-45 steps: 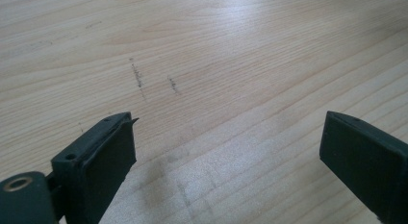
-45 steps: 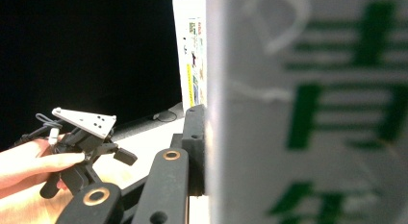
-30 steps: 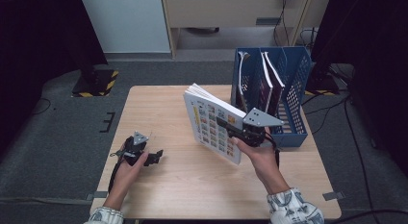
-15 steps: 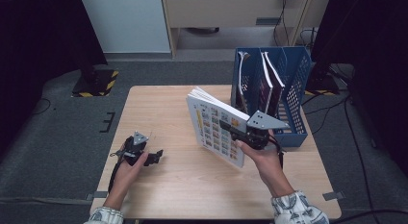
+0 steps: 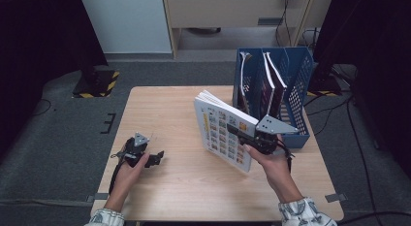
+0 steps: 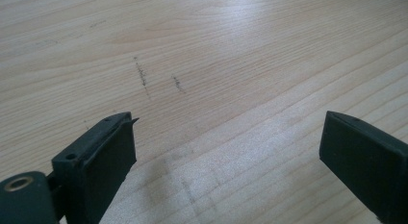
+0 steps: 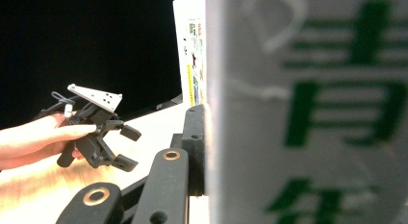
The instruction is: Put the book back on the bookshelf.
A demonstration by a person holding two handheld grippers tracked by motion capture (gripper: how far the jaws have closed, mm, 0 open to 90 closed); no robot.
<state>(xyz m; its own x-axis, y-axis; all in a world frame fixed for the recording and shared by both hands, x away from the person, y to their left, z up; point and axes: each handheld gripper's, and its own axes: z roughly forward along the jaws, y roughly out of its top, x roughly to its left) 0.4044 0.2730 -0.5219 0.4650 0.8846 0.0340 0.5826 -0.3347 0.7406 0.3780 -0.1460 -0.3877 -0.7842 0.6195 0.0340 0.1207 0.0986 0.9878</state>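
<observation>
Book count: one booklet clamped upright by the right gripper, about three more in the rack at 1 o'clock. Left gripper rests low, jaws apart, empty.

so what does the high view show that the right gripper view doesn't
High view alone: the blue file rack with books standing in it, the grey floor around the table, and the right claw clamped on the book's edge. Right gripper view alone: large blurred green characters on the book cover close up. Both: the book, the left claw open and empty, and the wooden table.
</observation>
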